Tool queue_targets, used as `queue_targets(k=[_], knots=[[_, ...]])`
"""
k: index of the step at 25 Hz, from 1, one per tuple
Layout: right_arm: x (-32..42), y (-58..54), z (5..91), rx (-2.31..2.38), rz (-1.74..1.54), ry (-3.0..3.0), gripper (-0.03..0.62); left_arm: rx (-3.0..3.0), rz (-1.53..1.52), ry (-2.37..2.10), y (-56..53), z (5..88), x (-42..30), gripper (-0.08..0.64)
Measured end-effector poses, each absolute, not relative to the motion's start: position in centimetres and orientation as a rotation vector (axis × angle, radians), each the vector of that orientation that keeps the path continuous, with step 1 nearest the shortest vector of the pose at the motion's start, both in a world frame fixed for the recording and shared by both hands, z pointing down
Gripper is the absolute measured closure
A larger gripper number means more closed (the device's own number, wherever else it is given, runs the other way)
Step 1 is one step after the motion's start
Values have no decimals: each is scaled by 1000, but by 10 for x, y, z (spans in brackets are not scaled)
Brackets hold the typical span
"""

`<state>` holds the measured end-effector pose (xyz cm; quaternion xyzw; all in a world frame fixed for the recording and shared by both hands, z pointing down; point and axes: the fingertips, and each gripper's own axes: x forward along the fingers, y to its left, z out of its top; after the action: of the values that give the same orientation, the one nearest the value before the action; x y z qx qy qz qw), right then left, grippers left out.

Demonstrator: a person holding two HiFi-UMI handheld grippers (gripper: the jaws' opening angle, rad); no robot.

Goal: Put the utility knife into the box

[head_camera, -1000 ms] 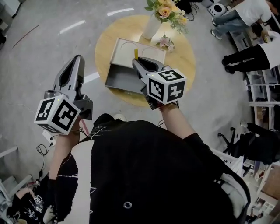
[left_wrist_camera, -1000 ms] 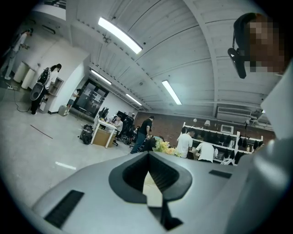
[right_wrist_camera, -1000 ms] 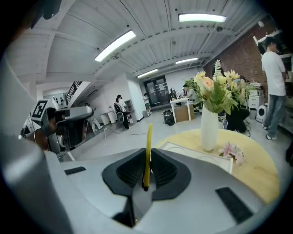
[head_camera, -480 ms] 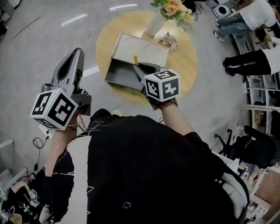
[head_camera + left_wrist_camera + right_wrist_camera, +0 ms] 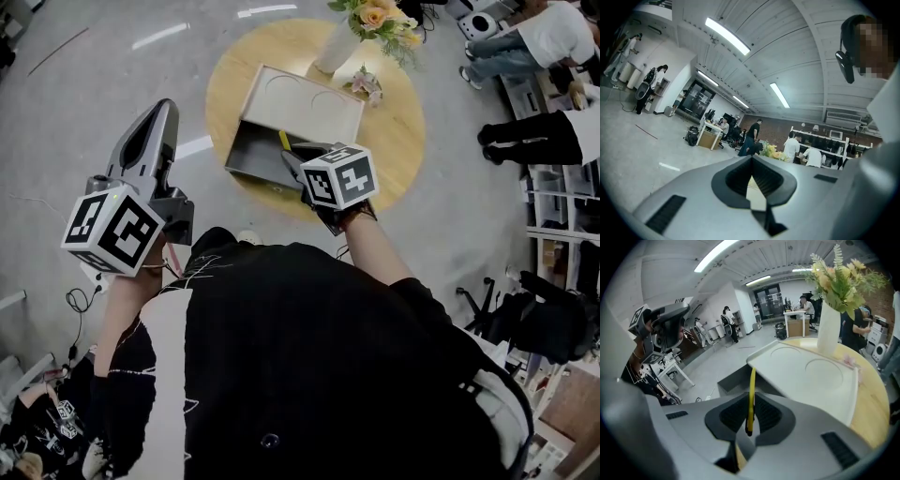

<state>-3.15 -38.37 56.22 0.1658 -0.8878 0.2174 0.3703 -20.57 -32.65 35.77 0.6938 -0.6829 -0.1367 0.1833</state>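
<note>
Though slim, a yellow utility knife (image 5: 751, 390).

grippers (image 5: 164, 112) (image 5: 289, 157): 2; utility knife (image 5: 284, 140): 1; box (image 5: 246, 165): 1; round table (image 5: 396, 141): 1; flower vase (image 5: 335, 52): 1

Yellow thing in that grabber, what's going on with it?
That is a knife, clamped in the jaws of the right gripper. A person holds it at the open grey box on the round table and has not yet let go. The left gripper is shut and empty, off to the side.
</note>
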Motion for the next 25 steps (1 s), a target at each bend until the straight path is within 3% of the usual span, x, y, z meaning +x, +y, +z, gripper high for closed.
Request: queue_targets(k=[25], knots=[[-24,-368,613,299,535,-2057,548,1907,-367,-1956,-319,361,-214,549]])
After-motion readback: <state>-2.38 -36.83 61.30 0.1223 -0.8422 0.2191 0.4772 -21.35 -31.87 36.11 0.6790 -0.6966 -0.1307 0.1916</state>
